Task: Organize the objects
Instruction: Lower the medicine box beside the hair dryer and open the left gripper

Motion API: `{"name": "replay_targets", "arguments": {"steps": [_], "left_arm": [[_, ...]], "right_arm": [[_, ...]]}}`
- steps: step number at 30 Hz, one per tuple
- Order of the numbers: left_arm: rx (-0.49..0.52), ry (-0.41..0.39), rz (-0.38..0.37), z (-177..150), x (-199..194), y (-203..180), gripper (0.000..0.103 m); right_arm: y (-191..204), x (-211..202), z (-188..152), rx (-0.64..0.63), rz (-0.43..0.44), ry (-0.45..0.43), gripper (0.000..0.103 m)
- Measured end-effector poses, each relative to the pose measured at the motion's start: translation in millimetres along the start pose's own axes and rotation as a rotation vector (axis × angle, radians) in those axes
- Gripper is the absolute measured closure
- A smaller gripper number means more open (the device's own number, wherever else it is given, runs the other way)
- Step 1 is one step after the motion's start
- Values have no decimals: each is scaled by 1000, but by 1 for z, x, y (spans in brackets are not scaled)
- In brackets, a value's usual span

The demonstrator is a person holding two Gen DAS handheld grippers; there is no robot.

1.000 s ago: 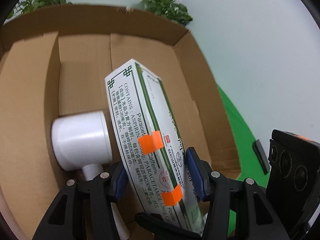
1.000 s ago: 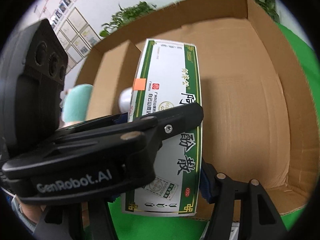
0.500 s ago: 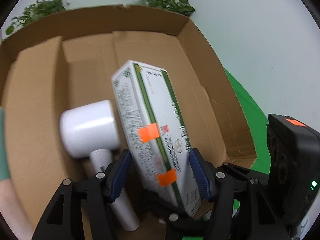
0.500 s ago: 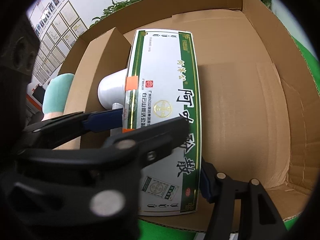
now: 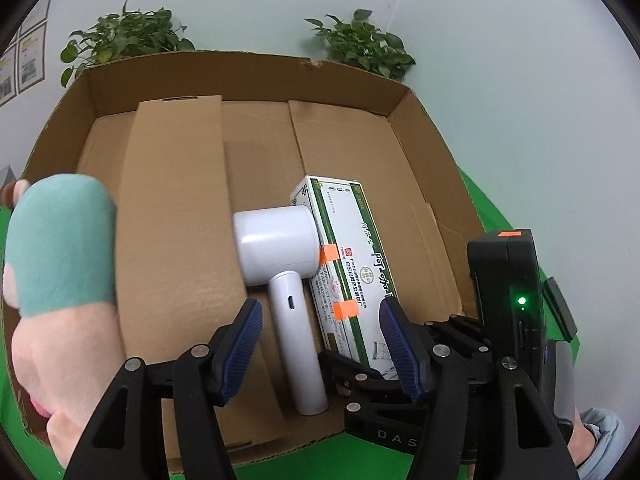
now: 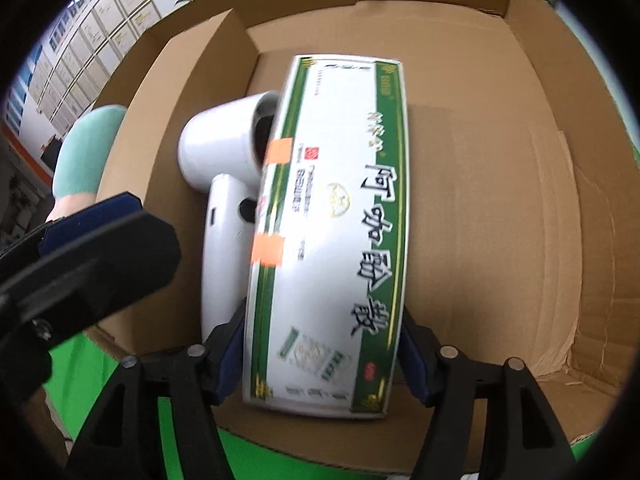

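1. The medicine box [image 6: 332, 240] lies in the cardboard box [image 5: 404, 168], near its front wall, touching the white hair dryer [image 5: 280, 256].
2. The right gripper [image 6: 320, 356] is clamped on it; the left gripper [image 5: 320, 352] hangs spread apart, holding nothing.
3. Judged nearly placed (release remains); a plush toy [image 5: 60, 248] waits outside the left wall.

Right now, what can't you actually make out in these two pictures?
- Dryer nozzle: right view, the medicine box covers it.
- Whether the medicine box lies flat on the carton floor: the right gripper hides its near end.
- Plush toy: left view, cut off by the edge; face unseen.
- Small print on the medicine box: blurred in the right view, too small in the left.
- Left gripper: open, holds nothing.
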State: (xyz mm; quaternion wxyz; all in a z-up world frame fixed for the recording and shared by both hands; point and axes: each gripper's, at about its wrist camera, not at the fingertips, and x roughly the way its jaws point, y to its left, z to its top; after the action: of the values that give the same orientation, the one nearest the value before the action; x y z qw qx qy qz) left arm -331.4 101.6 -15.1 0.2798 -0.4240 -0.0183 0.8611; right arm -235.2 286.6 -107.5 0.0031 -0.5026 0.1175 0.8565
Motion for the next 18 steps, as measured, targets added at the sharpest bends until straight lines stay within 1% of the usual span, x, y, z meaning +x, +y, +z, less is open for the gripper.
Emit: {"name": "replay_targets", "arguments": {"steps": [5, 6, 9, 10, 12, 13, 18], "left_arm": [[-1, -19, 3, -7, -11, 4, 44], [2, -25, 0, -19, -28, 5, 44], [5, -28, -11, -22, -30, 5, 43], [7, -29, -7, -23, -30, 5, 43], [3, -32, -9, -25, -31, 6, 42], [0, -32, -12, -26, -31, 7, 42], [2, -37, -9, -32, -37, 10, 42]], "right_arm": [[-2, -21, -5, -13, -56, -58, 37], [-2, -23, -6, -17, -65, -61, 37], [-3, -23, -9, -12, -65, -52, 37], [9, -21, -7, -13, -59, -43, 37], [14, -19, -12, -20, -52, -34, 38], [18, -18, -15, -28, -55, -33, 39], [23, -20, -21, -27, -69, -51, 40]]}}
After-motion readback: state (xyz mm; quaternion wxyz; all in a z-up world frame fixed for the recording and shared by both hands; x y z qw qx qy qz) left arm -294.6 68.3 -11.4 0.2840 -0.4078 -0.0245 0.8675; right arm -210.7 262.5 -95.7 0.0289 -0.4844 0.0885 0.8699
